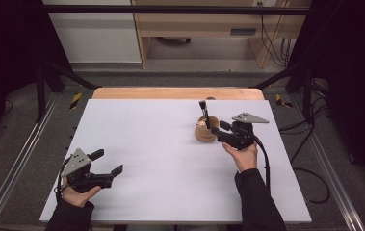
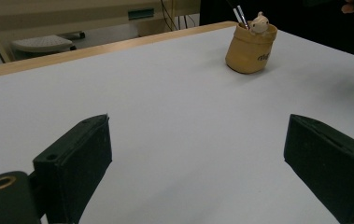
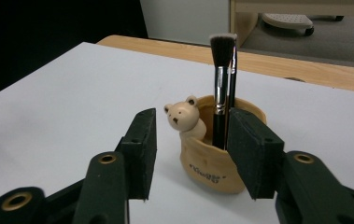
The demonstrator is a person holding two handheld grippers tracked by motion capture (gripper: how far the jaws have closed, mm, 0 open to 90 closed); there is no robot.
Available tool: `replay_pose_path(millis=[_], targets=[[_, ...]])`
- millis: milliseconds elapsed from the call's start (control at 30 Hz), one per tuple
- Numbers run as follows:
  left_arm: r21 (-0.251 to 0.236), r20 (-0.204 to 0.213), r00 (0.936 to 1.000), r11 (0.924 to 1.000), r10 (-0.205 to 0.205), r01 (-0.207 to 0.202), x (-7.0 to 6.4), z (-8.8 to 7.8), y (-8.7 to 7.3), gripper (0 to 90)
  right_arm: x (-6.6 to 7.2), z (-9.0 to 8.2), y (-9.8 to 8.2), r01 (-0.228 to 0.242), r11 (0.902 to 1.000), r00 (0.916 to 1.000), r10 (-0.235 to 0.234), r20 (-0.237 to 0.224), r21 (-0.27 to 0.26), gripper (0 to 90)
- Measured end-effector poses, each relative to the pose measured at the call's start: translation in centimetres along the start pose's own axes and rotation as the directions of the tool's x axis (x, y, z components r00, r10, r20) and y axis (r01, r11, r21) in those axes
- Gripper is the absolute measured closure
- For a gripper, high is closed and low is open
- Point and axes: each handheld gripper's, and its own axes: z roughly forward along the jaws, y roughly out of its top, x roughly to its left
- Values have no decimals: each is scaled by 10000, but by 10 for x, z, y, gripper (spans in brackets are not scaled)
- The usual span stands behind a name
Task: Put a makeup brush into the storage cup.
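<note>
Tan sack-shaped ceramic holder [image 1: 205,130] with a small cream bear figure [image 3: 184,117] at its rim, standing upright on the right half of the white table sheet [image 1: 161,159], towards the far edge. Two black-handled, silver-ferruled makeup brushes [image 3: 221,88] stand bristles-up inside. Right gripper [image 1: 221,131], hand-held, lies just beside the holder, jaws parted to either side of it, grasping nothing. Left gripper [image 1: 107,162] rests well apart at the near left, jaws spread wide, empty

Tan bear-figure pot [image 3: 212,163] upright on table, black brush [image 3: 221,88] standing inside.
</note>
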Motion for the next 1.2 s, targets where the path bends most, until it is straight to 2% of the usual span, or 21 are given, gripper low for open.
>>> replay_pose_path(millis=[400,567,967,1200], targets=[[26,-25,10000,10000,-13,13,0,0,0,70,8,-30,-14,24,9984,9993,-44,-359,-564,345],[54,-38,10000,10000,-37,37,1,0,-1,68,8,-42,-19,302,9968,9988,-329,-355,-734,276],[134,-72,10000,9999,-49,50,1,1,-3,68,9,-65,-35,502,9941,9975,-546,-442,-958,207],[185,-66,10000,9998,-34,35,0,2,-3,68,6,-75,-45,633,9942,9969,-670,-410,-872,178]])
